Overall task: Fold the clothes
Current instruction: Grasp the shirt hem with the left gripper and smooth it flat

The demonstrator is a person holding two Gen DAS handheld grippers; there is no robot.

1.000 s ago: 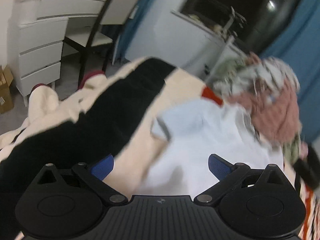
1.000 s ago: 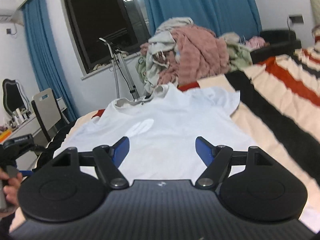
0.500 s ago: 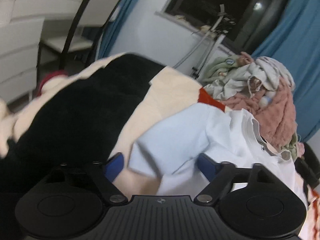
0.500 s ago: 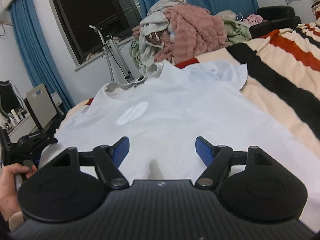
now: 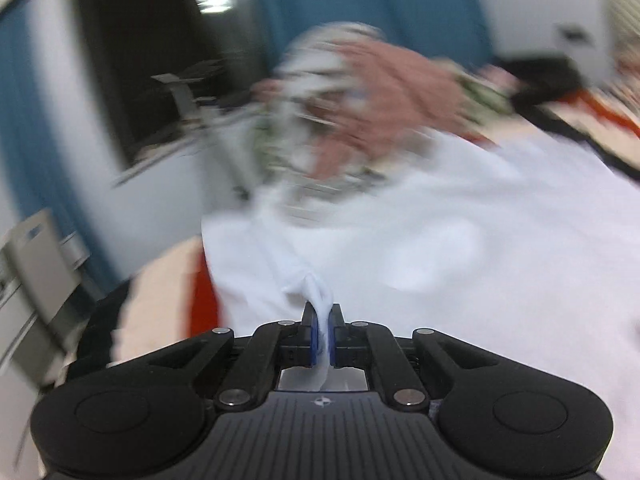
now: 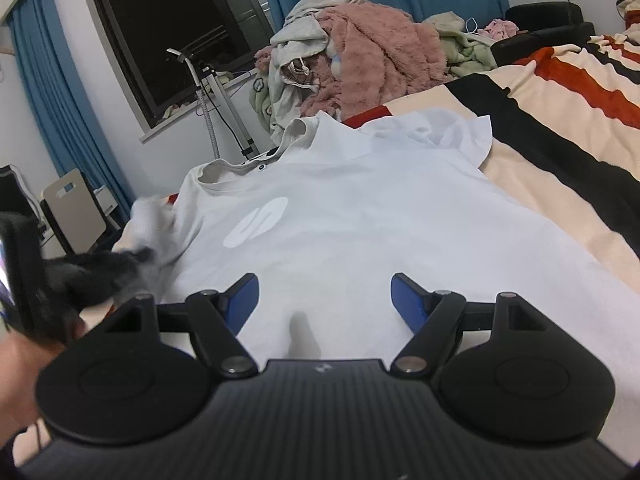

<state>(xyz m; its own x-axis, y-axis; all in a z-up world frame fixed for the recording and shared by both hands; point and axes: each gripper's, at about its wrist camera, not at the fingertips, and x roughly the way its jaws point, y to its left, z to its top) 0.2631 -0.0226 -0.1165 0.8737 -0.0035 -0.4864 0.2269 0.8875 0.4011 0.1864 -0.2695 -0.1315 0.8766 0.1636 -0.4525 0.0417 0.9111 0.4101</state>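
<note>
A white T-shirt with a pale oval logo lies spread face up on a striped bed, collar toward the far end. My left gripper is shut on a pinch of the white T-shirt at its left sleeve, and the fabric rises in a ridge from the jaws. This view is blurred by motion. In the right wrist view the left gripper shows as a dark blur at the shirt's left sleeve. My right gripper is open and empty, low over the shirt's lower part.
A pile of clothes with a pink fleece sits at the far end of the bed. The striped blanket runs to the right. A window, a metal stand, blue curtains and a chair are on the left.
My left gripper has shut on the shirt's left sleeve and swung toward the shirt's body, pulling fabric up. My right gripper has dropped closer to the shirt and stays open.
</note>
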